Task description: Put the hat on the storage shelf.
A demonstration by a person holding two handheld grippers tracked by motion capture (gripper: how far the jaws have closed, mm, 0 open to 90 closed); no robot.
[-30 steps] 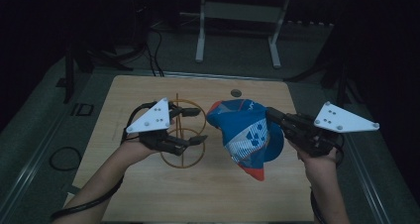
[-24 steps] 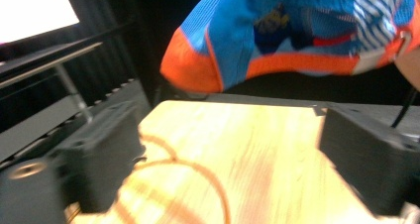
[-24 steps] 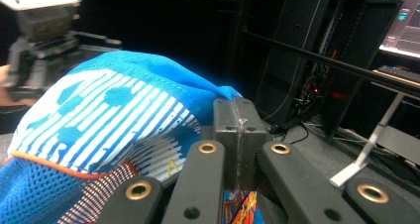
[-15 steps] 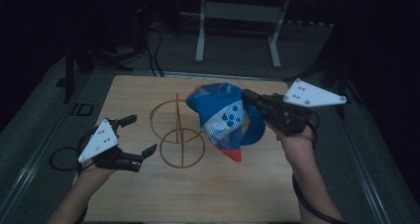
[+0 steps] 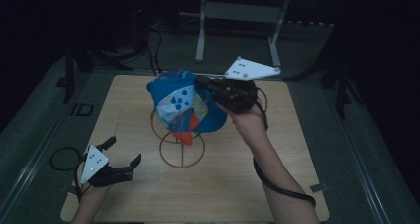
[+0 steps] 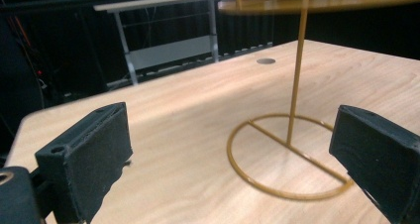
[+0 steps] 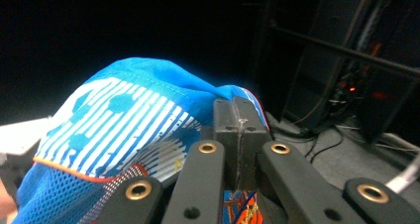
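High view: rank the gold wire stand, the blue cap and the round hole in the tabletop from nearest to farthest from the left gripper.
From the left gripper, open at the table's near left corner:
1. Gold wire stand, just to its right at mid-table.
2. Blue cap, held up over the stand in the right gripper's shut jaws.
3. Round hole, far side of the table, behind the right gripper.

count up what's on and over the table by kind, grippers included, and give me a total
Caps: 1, the blue cap, pinched in the right gripper.
Wire stands: 1, the gold stand.
Grippers: 2, with the left gripper open and holding nothing.
Total: 4
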